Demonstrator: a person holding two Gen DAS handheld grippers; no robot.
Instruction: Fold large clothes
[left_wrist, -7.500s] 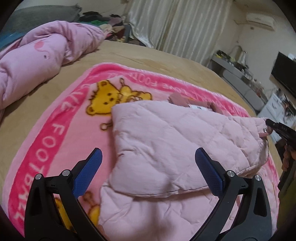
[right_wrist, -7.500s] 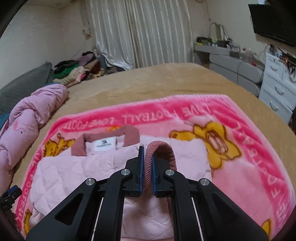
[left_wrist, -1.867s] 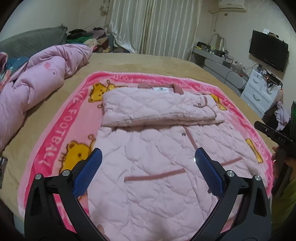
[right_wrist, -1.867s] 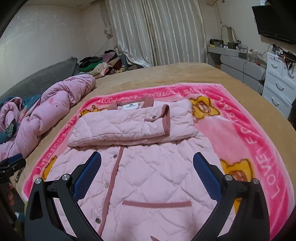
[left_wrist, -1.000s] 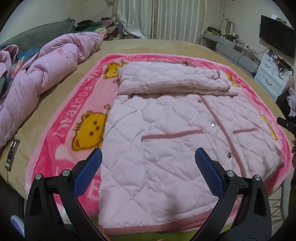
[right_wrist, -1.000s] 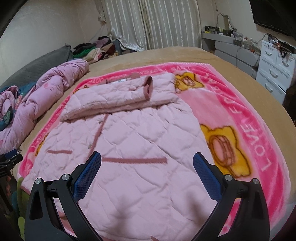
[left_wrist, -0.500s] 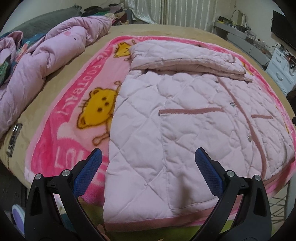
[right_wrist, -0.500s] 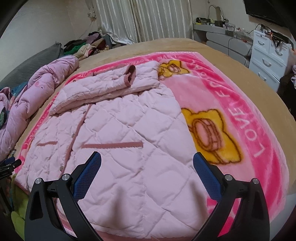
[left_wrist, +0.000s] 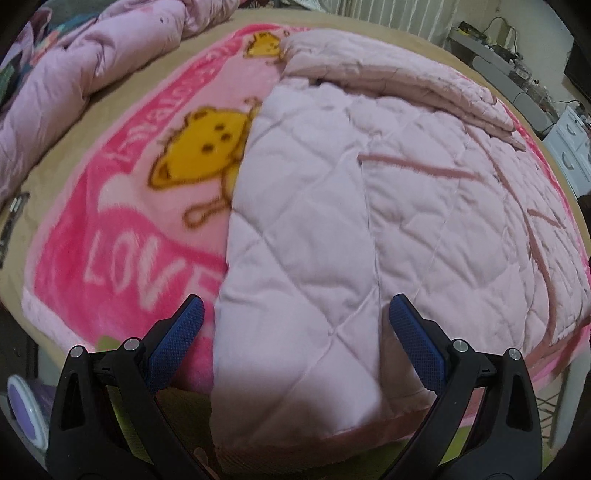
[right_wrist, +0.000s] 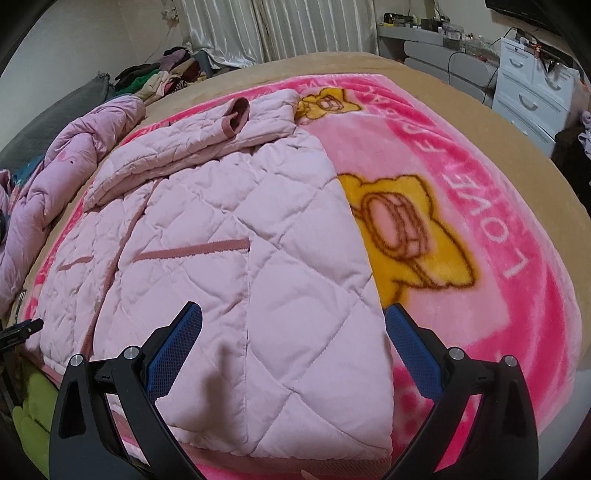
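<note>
A pale pink quilted coat (left_wrist: 369, 206) lies flat on a pink cartoon blanket (left_wrist: 122, 206) on the bed, hem toward me, both sleeves folded across its top. It also shows in the right wrist view (right_wrist: 236, 258), where a sleeve cuff (right_wrist: 236, 114) lies across the chest. My left gripper (left_wrist: 295, 332) is open and hovers over the coat's near left hem corner. My right gripper (right_wrist: 291, 339) is open and hovers over the near right hem corner. Neither holds anything.
A rumpled pink duvet (left_wrist: 74, 74) lies along the bed's left side. A clothes pile (right_wrist: 162, 77) sits at the far end. White drawers (right_wrist: 532, 92) stand to the right. The bed's near edge runs just below the hem.
The right gripper has let go of the sleeve cuff it held and opened. Both grippers have drawn back to the near hem and dropped lower and closer to the coat's two bottom corners.
</note>
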